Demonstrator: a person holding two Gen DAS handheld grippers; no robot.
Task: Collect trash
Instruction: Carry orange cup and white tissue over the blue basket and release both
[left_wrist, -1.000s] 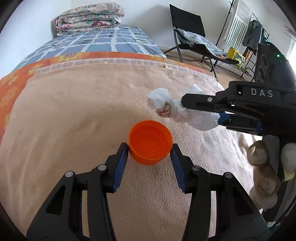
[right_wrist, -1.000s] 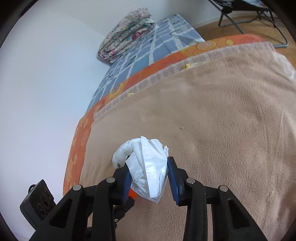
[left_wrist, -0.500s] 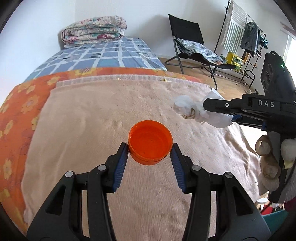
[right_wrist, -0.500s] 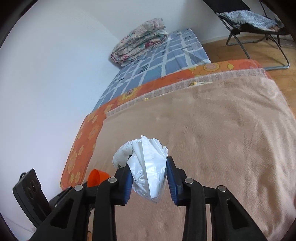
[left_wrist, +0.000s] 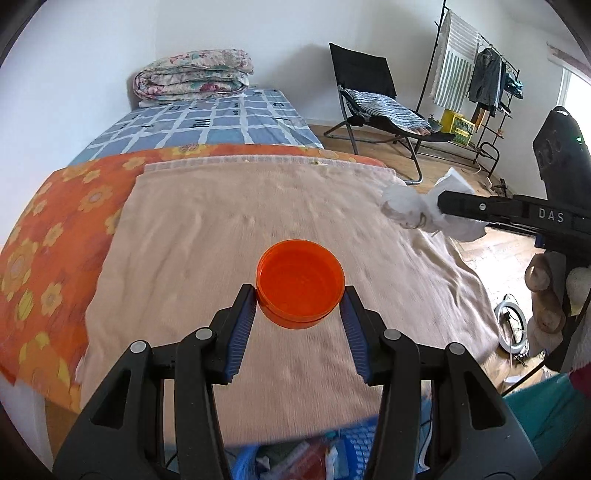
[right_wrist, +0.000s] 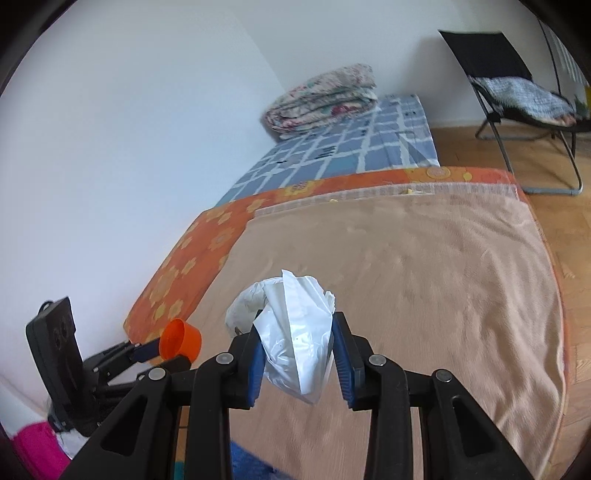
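Left wrist view: orange cup (left_wrist: 300, 282) upright, mouth up, between jaws

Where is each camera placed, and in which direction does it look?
Left wrist: on the left gripper, looking down its fingers along the bed toward the folding chair; its jaws clamp an orange cap, and a hand shows.
Right wrist: on the right gripper, facing the bed and wall; its jaws clamp a white plastic bag.
Shared: bed, chair, both grippers, cap, bag.
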